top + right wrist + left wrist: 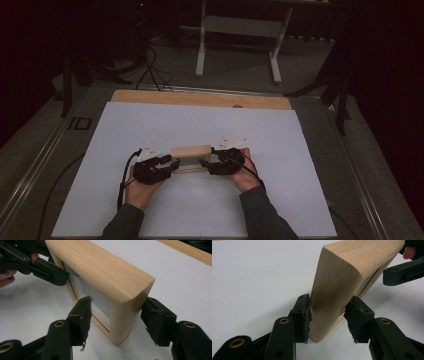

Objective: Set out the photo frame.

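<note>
A pale wooden frame (190, 151) with rounded edges and a grey inner panel stands on edge on the white sheet (200, 125), between my two grippers. My left gripper (175, 164) holds its left end. In the left gripper view both pads of that gripper (328, 316) press the sides of the frame (342, 275). My right gripper (204, 162) reaches around the other end. In the right gripper view this gripper (116, 315) straddles the frame (107, 270): its left pad (83, 315) stands clear of the panel side, its right pad (155, 317) sits close against the back.
The white sheet covers a wooden board (200, 98) whose far edge shows bare. A white metal stand (240, 25) and cables (152, 70) are on the floor beyond the table. Metal rails run along both table sides.
</note>
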Demonstrator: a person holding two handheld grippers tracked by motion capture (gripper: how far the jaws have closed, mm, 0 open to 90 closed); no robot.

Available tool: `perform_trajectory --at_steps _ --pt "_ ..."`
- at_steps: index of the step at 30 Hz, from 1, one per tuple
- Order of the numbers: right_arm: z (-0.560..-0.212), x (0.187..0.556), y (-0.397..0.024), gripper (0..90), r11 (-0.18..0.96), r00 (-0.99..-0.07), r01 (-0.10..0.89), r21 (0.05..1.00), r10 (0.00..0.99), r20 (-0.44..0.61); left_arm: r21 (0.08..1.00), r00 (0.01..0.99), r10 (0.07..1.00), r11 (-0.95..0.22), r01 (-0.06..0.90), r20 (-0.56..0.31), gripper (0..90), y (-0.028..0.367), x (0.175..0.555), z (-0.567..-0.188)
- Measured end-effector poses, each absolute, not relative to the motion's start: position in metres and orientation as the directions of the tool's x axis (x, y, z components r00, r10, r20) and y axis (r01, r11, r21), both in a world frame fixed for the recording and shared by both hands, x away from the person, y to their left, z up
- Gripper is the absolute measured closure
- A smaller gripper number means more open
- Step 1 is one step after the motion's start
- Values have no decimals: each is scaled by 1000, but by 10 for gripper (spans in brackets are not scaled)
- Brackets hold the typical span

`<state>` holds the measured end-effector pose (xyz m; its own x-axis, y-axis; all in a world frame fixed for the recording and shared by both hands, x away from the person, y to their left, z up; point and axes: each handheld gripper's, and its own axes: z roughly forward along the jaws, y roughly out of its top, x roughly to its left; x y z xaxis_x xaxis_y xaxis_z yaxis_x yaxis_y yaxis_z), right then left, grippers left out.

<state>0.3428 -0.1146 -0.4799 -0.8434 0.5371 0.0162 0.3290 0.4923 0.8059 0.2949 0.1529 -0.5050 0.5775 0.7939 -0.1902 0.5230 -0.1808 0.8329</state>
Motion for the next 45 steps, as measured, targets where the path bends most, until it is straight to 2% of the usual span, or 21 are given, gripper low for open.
perform_trajectory --at_steps 7,13,28,45 --pt "-480 343 -118 511 483 -838 323 814 545 9 839 588 791 -198 507 -169 560 151 294 -505" --pt "-479 342 -120 523 487 -842 312 816 540 -1 845 598 788 -214 490 -148 560 148 296 -507" --pt "-478 345 -127 519 464 -827 331 822 562 16 848 616 775 -225 480 -144 556 139 308 -507" --pt "-476 355 -135 492 419 -800 360 833 598 45 843 625 774 -266 467 -102 538 124 321 -502"
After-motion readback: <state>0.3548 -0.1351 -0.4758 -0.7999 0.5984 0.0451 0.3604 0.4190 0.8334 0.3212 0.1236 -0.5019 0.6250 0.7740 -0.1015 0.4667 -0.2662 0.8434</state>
